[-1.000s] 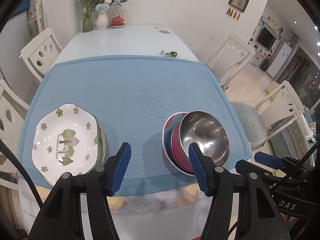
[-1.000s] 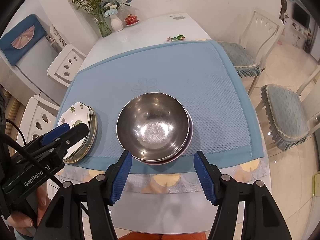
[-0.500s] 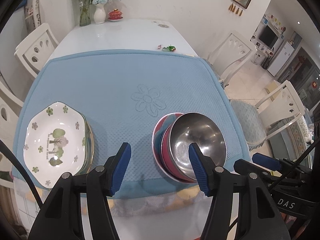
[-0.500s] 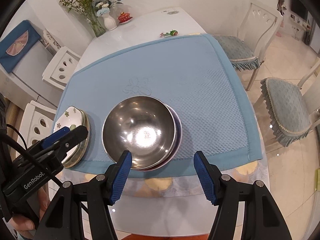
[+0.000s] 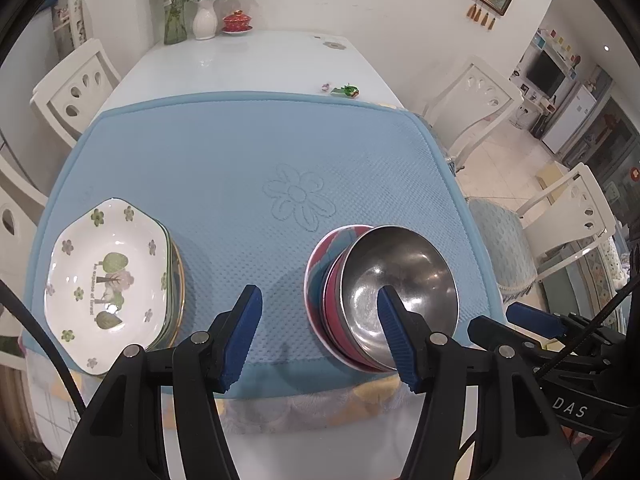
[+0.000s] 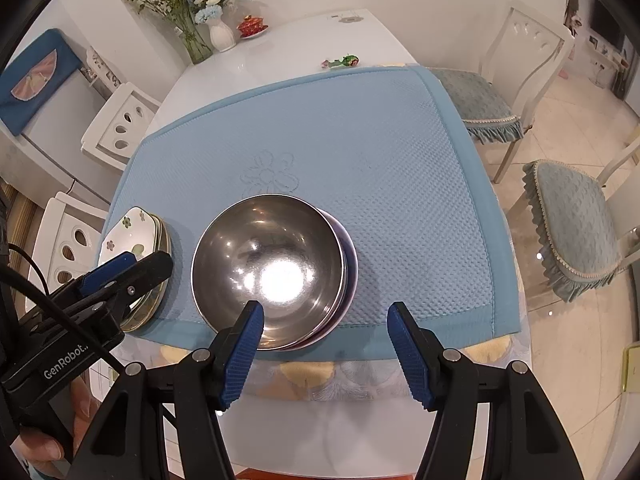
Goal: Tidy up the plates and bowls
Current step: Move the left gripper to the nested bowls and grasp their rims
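Both tongs spread and holding nothing, left tongs (image 5: pixel 318 336), right tongs (image 6: pixel 324 350), steel bowl (image 6: pixel 268 268) nested in bowls near mat's (image 6: pixel 400 168) front edge, plates (image 5: pixel 108 280) stacked at front-left corner.

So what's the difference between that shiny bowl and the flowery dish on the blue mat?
The steel bowl is round, deep and plain mirror-like metal; the floral plate is angular, shallow and white with painted trees and flowers. The steel bowl nests in a pink bowl; the floral plate tops a stack of similar plates. Both sit empty, right way up, on the blue mat, near its front edge.
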